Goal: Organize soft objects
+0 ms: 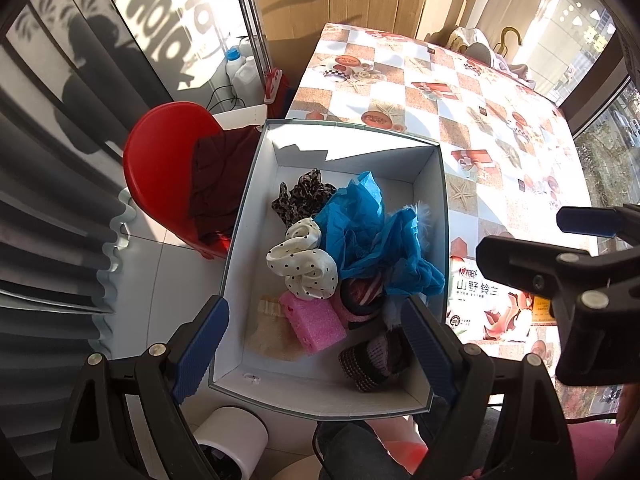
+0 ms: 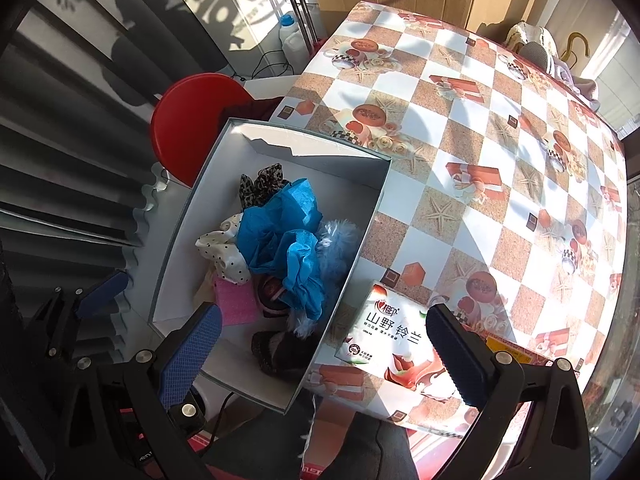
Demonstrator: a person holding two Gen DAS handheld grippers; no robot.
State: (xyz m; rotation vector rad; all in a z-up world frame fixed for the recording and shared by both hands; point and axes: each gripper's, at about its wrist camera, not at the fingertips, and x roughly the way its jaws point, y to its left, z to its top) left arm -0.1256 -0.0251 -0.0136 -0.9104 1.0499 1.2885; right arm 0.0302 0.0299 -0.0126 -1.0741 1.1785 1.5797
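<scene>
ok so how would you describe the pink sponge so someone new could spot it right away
Start at the big white box on the edge of the checkered table. Among the soft things piled inside, look at the near end, just below the cream polka-dot scrunchie. The pink sponge is the only stiff, blocky piece there, bright pink and foamy.

box (image 1: 256,184) crowded, table (image 2: 500,208) beyond clear
</scene>
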